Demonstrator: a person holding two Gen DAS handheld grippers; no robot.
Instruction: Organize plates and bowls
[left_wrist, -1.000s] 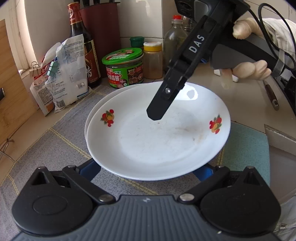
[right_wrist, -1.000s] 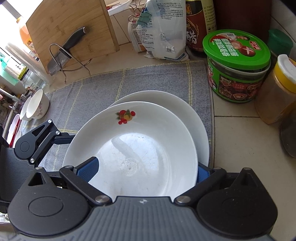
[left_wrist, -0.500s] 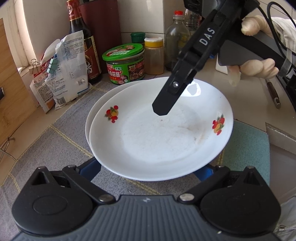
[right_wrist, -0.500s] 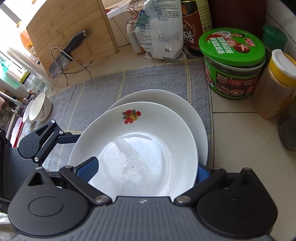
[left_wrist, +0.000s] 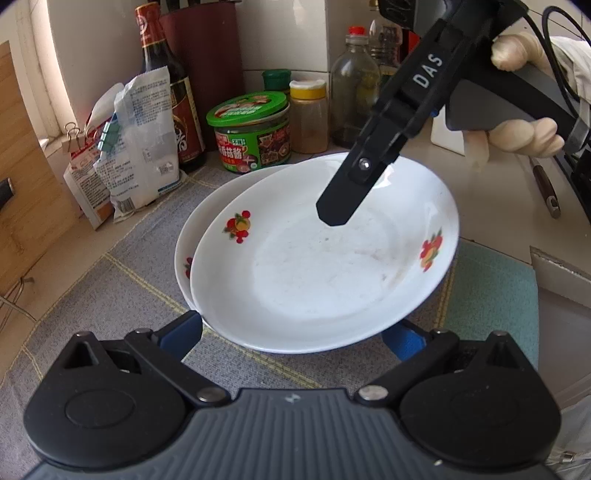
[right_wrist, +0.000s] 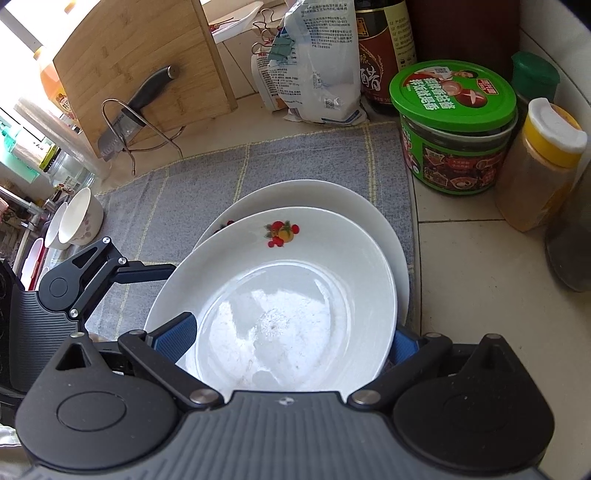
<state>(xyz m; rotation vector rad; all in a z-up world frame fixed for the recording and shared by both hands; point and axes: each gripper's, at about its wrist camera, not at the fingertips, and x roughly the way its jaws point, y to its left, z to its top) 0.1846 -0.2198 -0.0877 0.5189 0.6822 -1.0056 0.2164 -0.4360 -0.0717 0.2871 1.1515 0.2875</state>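
A white plate with fruit prints (left_wrist: 317, 266) (right_wrist: 288, 295) is held tilted just above a second white plate (left_wrist: 184, 254) (right_wrist: 373, 218) that lies on a grey mat (left_wrist: 92, 295) (right_wrist: 207, 192). My left gripper (left_wrist: 295, 332) stands open, its blue pads under the upper plate's near rim. My right gripper (right_wrist: 291, 336) has its jaws spread wide on either side of the upper plate; one black finger (left_wrist: 354, 181) shows over the plate's far side in the left wrist view. Whether its pads press the plate is hidden.
A green-lidded jar (right_wrist: 454, 129), a yellow-capped spice jar (right_wrist: 539, 166), a dark sauce bottle (left_wrist: 166, 92) and a white bag (left_wrist: 140, 140) stand behind the plates. A wooden board with a knife (right_wrist: 136, 107) is at the far left. White bowls (right_wrist: 77, 221) sit by the sink.
The upper plate has shifted toward the jars and over the lower plate. The right gripper has moved with it.
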